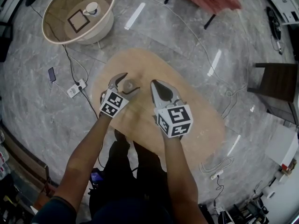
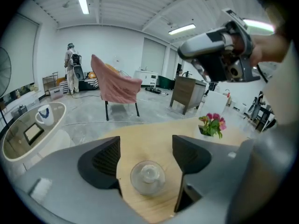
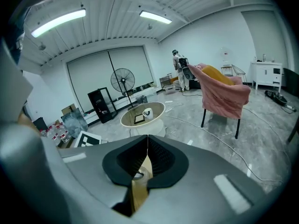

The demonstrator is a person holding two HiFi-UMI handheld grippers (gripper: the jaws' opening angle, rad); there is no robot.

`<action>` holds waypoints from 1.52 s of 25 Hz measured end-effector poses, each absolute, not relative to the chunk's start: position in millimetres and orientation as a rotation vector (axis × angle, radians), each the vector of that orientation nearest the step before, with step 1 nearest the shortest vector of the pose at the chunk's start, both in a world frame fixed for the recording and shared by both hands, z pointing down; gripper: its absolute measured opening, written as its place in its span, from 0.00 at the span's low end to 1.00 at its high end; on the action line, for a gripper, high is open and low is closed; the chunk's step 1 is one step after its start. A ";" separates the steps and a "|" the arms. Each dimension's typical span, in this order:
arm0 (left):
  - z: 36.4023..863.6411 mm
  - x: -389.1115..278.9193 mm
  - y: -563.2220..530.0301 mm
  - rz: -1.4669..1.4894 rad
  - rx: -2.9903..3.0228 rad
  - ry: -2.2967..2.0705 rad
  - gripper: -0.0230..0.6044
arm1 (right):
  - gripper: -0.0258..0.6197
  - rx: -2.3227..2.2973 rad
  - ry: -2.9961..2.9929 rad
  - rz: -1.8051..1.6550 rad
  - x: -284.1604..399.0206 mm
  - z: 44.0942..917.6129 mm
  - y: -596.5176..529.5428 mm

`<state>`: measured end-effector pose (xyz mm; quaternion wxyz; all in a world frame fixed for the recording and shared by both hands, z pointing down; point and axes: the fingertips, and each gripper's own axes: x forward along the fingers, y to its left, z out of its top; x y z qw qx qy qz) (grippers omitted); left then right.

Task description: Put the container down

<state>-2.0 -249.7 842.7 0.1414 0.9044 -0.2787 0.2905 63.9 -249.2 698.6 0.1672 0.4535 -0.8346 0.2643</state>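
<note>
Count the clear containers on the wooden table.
1. The clear container stands on the wooden table, between the left gripper's open jaws; others may be hidden.

No legible text or number is found; only black-and-white square markers (image 1: 113, 103) are borne by the left gripper (image 1: 131, 82) and right gripper (image 1: 155, 84).

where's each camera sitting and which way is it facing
Head view: on the person's head, steeply down at the table; forearms, left gripper, right gripper show.
Left gripper view: rides the left gripper, along its parted jaws at the container on the table.
Right gripper view: rides the right gripper, past its closed jaws toward a round side table.
Shared: both gripper views show the pink-draped chair.
</note>
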 end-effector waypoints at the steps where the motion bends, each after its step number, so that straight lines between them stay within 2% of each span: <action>1: 826.8 -2.1 -250.4 0.812 2.629 -0.806 0.58 | 0.06 1.286 -2.375 0.744 62.9 691.1 -248.3; 4: 777.0 -9.3 -252.4 0.756 2.689 -0.819 0.54 | 0.06 1.283 -2.389 0.723 58.6 664.1 -244.9; 18: 533.1 -80.3 -258.6 0.553 2.772 -1.001 0.05 | 0.06 1.279 -2.542 0.542 25.7 486.1 -213.7; 27: 387.9 -130.8 -233.6 0.334 2.785 -1.096 0.03 | 0.05 1.246 -2.604 0.397 -7.1 373.6 -180.0; 38: 254.3 -137.7 -172.8 0.215 2.907 -1.055 0.03 | 0.05 1.225 -2.708 0.179 -32.4 242.9 -124.2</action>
